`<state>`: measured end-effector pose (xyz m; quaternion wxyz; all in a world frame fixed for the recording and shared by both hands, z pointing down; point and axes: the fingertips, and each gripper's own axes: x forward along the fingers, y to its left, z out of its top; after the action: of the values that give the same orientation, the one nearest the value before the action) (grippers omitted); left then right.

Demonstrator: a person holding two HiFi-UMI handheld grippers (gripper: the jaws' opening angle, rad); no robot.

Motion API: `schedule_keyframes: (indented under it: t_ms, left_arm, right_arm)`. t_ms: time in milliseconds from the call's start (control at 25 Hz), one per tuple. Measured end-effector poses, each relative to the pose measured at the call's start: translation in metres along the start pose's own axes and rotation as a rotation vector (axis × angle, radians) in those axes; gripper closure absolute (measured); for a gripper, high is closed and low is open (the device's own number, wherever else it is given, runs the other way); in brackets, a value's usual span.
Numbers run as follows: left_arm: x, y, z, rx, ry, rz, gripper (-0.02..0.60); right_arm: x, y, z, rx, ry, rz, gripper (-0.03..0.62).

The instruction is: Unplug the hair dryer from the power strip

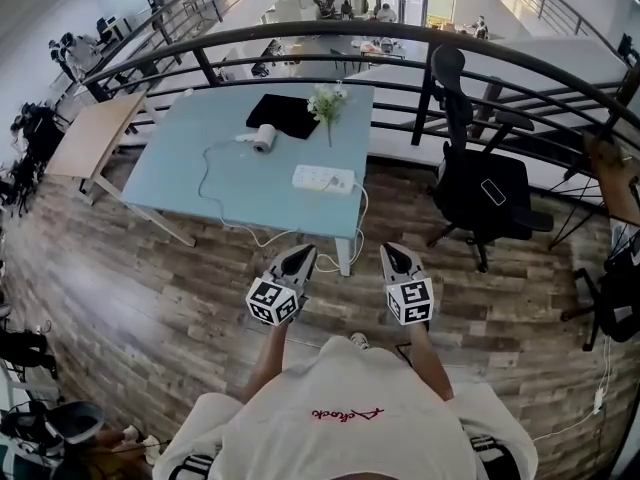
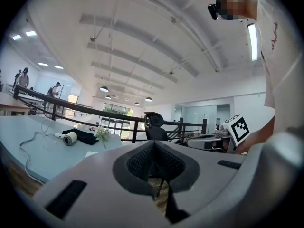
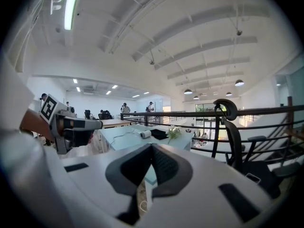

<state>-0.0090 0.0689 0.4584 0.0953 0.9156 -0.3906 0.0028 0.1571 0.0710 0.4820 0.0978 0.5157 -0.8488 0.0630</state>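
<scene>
A white hair dryer (image 1: 262,137) lies on the pale blue table (image 1: 230,183), its grey cord looping across the top. The white power strip (image 1: 323,178) sits near the table's front right edge, its own cable dropping to the floor. My left gripper (image 1: 301,256) and right gripper (image 1: 393,253) hang side by side over the wood floor, short of the table, both shut with nothing held. In the left gripper view the hair dryer (image 2: 69,138) lies far off to the left; in the right gripper view the hair dryer (image 3: 145,134) shows small ahead.
A black pouch (image 1: 284,114) and a small bunch of flowers (image 1: 328,103) lie at the table's back. A black office chair (image 1: 482,190) stands to the right by the dark railing (image 1: 400,38). A wooden desk (image 1: 92,136) is at the left.
</scene>
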Motion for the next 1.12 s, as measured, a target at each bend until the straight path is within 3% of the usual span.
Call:
schedule_keyframes:
  t_ms: [400, 800, 1120]
  left_arm:
    - [0.018, 0.017, -0.001, 0.008, 0.013, 0.045, 0.572]
    - [0.005, 0.026, -0.023, -0.043, 0.031, 0.074, 0.572]
    - [0.024, 0.060, -0.016, -0.042, 0.016, 0.057, 0.572]
  right_arm:
    - [0.016, -0.011, -0.011, 0.010, 0.028, 0.038, 0.577]
    - [0.030, 0.009, -0.025, 0.004, 0.079, 0.084, 0.577]
    - [0.069, 0.003, -0.014, -0.014, 0.076, 0.075, 0.577]
